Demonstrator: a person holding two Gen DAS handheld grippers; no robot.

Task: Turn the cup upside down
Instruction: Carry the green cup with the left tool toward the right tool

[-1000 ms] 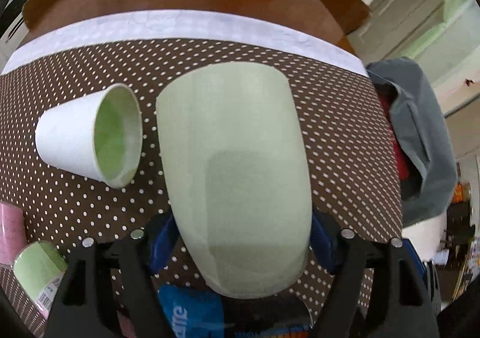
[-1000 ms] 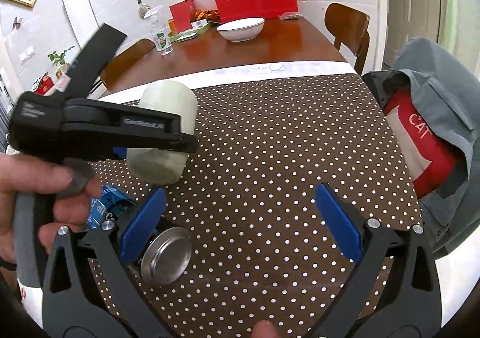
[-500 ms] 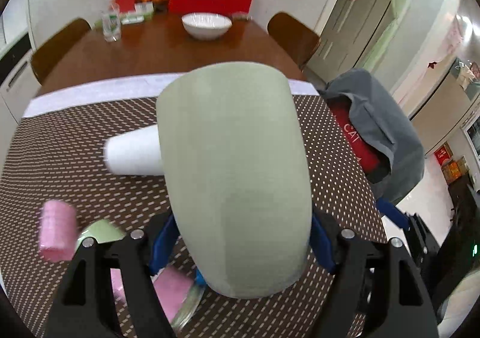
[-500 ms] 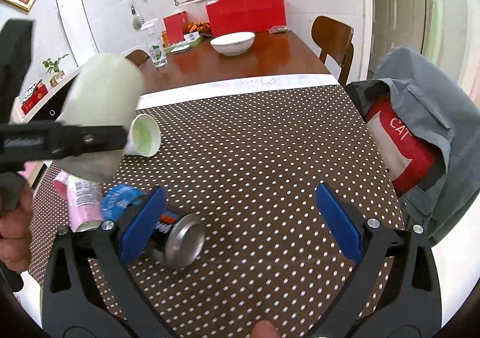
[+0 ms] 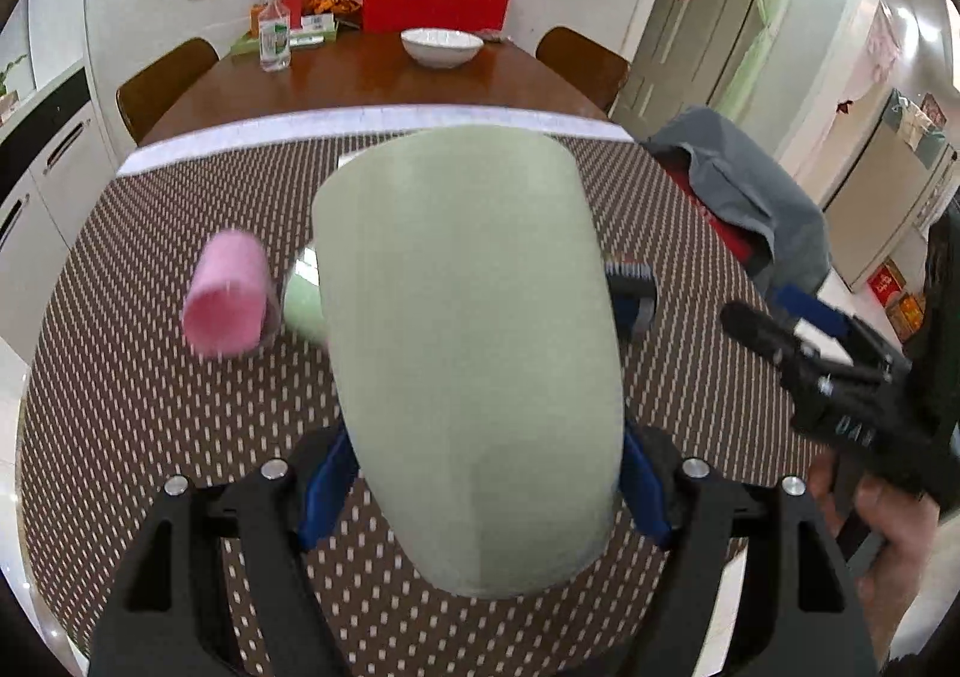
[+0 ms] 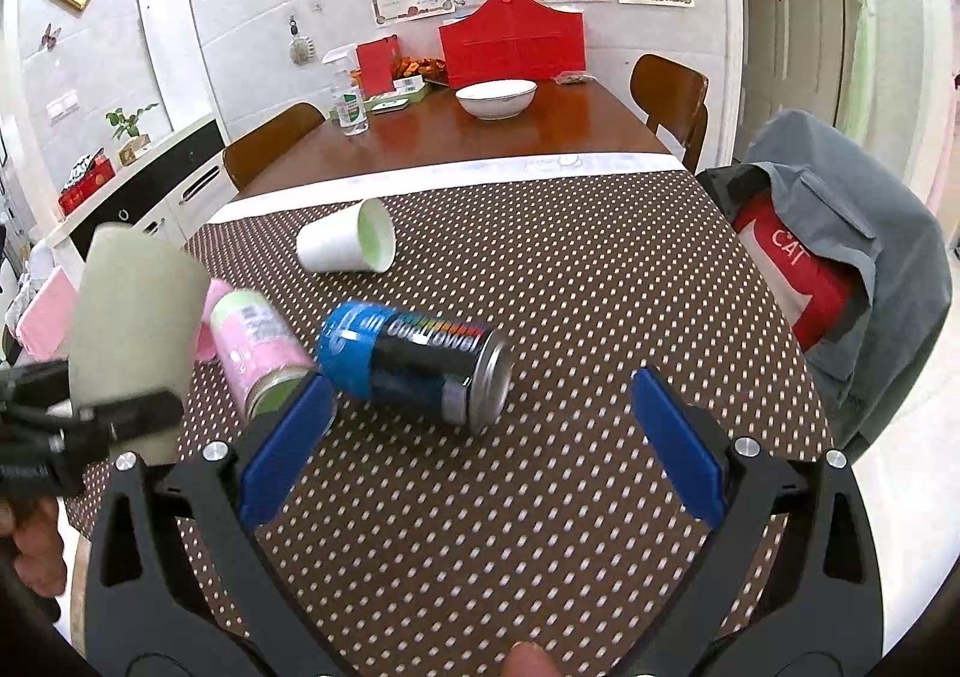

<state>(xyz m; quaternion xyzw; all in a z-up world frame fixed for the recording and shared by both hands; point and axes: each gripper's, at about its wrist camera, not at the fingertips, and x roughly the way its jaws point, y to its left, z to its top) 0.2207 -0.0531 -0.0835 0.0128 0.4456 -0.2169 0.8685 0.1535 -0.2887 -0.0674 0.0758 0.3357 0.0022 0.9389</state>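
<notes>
Left wrist view: the left hand-held gripper (image 5: 480, 488) clamps the pale green smooth-walled cup (image 5: 468, 341) between its blue pads (image 5: 327, 488), holding it above the brown, white-dotted bench (image 5: 150, 395). From the right wrist view that cup (image 6: 129, 326) hangs at the left edge, off the cloth. The right hand-held gripper (image 6: 480, 437) is spread wide with nothing between its pads. Ahead of it a blue and black drink can (image 6: 414, 362) lies on its side, just beside a pink and green can (image 6: 261, 344); a white foam cup with a green inside (image 6: 348, 245) lies tipped farther back.
</notes>
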